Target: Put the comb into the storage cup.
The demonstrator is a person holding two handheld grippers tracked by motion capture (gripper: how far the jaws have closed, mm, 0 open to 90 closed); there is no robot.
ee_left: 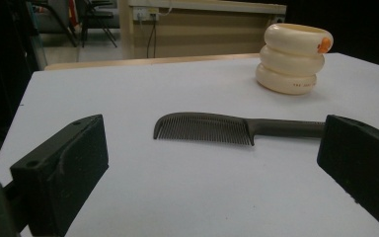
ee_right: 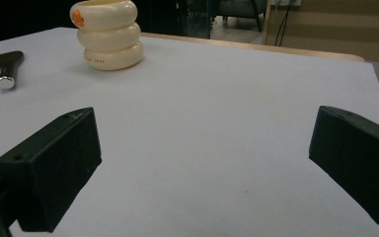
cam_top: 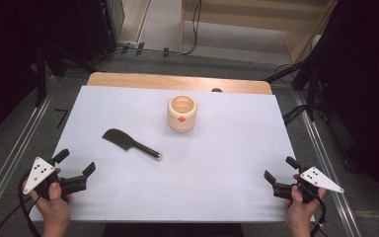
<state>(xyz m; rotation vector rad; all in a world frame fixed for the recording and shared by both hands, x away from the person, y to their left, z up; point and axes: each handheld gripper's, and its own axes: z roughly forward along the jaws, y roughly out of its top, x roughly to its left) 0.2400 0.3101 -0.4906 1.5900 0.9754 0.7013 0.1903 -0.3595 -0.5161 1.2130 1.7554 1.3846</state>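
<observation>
At the near edge of the table (cam_top: 217, 197), two hands come in from below. The left hand (cam_top: 54, 202) holds the left gripper (cam_top: 75, 163) over the near left corner of the white surface, its jaws spread wide and holding nothing. The right hand (cam_top: 300, 210) holds the right gripper (cam_top: 281, 169) over the near right corner, its jaws likewise wide apart and empty. Each gripper carries a grey three-cornered plate on top, and both sit well apart from each other, with bare white tabletop between them.

Farther in, left of the table's middle, a black comb (cam_top: 128, 142) lies flat on the white surface. Its toothed head points toward the far left and its handle runs toward the near right, ending in a shiny silver cap. In the left gripper view the comb (ee_left: 212, 128) lies beyond and between the two open jaws, teeth facing the camera, touching neither jaw. In the right gripper view only the comb's handle end (ee_right: 7, 66) shows at the left edge.

Farther still, near the middle of the far half, stands a cream holder (cam_top: 182, 113) shaped like three stacked rings, upright and open at the top, with a small orange mark on its side near the rim. It stands apart from the comb. Beyond it, a strip of bare wood shows along the table's far edge.
</observation>
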